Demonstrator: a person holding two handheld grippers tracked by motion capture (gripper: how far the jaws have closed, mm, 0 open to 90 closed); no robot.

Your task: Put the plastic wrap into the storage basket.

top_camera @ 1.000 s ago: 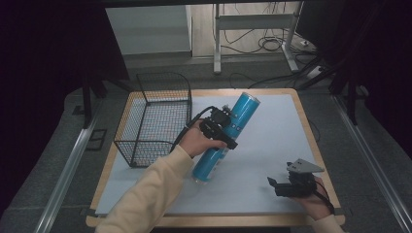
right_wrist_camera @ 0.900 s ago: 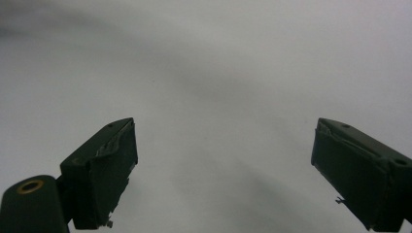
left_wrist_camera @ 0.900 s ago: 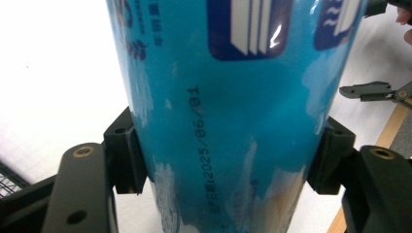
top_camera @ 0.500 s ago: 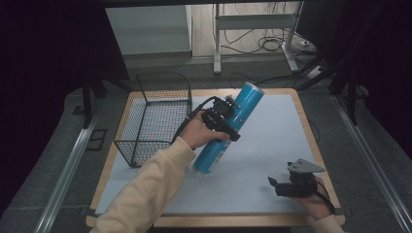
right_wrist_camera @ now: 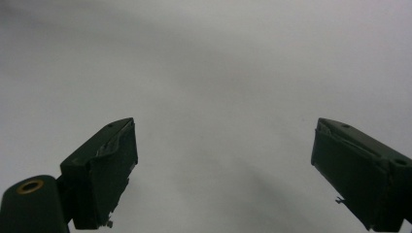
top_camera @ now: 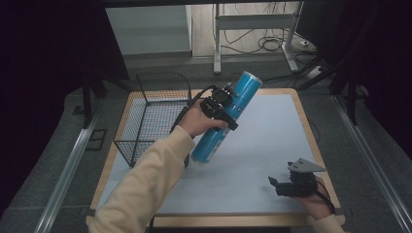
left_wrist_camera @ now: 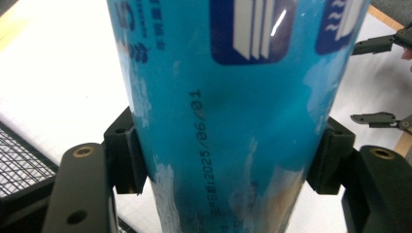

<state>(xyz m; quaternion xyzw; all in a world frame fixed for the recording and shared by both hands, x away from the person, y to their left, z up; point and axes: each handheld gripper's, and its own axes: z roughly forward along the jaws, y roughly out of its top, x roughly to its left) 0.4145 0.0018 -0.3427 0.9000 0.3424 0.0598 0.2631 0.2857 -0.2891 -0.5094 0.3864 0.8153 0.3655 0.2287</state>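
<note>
the left hand-held gripper [top_camera: 224,103] pinches the tall blue cylindrical can [top_camera: 224,118] at its middle and holds it tilted above the bench [top_camera: 272,131], likely to carry it toward the black wire basket [top_camera: 150,114] at nine o'clock. the right hand-held gripper [top_camera: 276,184], spread and empty, rests at five o'clock.

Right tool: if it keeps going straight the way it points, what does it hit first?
Probably only the grey mat. The right tool is open with nothing between its jaws, and only bare mat lies ahead, though depth is hard to judge.
</note>
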